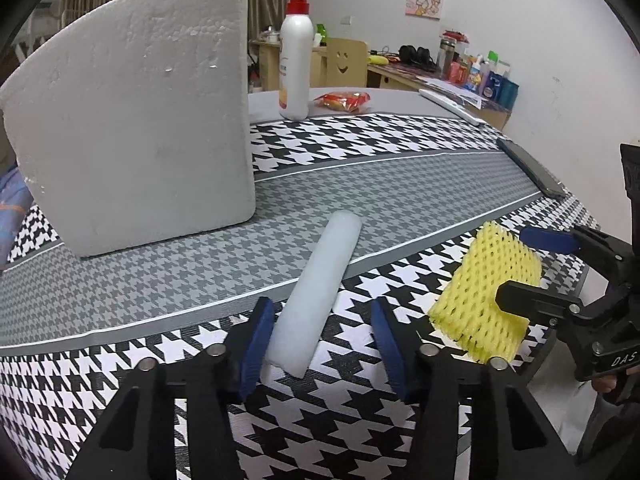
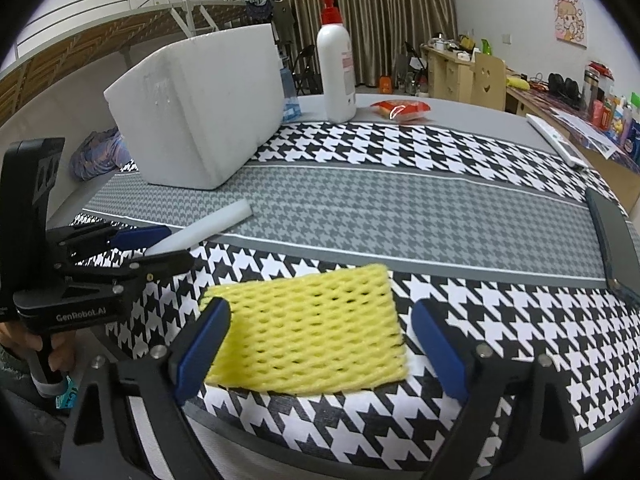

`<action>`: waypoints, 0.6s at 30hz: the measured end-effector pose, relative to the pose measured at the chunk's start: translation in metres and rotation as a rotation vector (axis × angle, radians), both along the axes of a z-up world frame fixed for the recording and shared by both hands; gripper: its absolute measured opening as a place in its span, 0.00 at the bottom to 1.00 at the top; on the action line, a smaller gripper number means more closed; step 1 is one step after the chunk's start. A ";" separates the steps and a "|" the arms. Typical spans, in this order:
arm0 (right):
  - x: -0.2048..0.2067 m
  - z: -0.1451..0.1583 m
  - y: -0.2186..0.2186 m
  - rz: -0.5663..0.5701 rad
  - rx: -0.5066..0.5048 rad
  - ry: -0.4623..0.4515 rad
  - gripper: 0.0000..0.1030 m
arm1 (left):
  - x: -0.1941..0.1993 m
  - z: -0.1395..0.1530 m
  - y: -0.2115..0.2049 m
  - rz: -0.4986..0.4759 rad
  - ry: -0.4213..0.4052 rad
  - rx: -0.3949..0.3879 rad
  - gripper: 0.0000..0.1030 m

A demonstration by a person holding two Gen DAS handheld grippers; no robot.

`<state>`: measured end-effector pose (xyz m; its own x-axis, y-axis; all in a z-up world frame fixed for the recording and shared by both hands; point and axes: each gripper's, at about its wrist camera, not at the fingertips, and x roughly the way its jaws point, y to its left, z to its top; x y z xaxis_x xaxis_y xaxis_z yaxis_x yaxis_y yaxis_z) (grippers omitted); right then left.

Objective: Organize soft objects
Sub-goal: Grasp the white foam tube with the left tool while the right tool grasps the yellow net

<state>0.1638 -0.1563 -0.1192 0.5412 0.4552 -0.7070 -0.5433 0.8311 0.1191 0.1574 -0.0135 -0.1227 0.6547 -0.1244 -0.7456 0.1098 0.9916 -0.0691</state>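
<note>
A long white foam strip (image 1: 316,292) lies on the houndstooth tablecloth; its near end sits between the open jaws of my left gripper (image 1: 322,344), close to the left pad. A yellow foam net sleeve (image 2: 308,332) lies flat near the table's front edge, between the open jaws of my right gripper (image 2: 322,344). In the left wrist view the yellow sleeve (image 1: 484,296) sits between the fingers of the right gripper (image 1: 520,268). In the right wrist view the left gripper (image 2: 160,248) straddles the white strip (image 2: 208,228).
A white styrofoam box (image 1: 132,120) stands at the back left. A white pump bottle (image 1: 296,60) and a red snack packet (image 1: 344,101) stand behind it. A dark flat slab (image 2: 608,236) and a white remote (image 2: 556,140) lie at the right edge.
</note>
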 end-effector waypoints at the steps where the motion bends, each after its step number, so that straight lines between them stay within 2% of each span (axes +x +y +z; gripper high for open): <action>1: 0.000 -0.001 0.000 0.000 -0.003 0.003 0.87 | 0.000 0.000 0.001 0.000 0.000 0.002 0.46; 10: 0.001 -0.006 -0.002 -0.009 -0.029 0.020 0.78 | -0.004 0.000 0.001 -0.002 -0.002 0.051 0.36; 13: -0.002 -0.005 -0.001 -0.004 -0.046 0.011 0.75 | -0.004 0.000 0.003 0.005 -0.002 0.064 0.29; 18: -0.005 -0.004 0.003 0.012 -0.061 0.003 0.62 | -0.007 0.001 0.000 -0.008 -0.006 0.082 0.25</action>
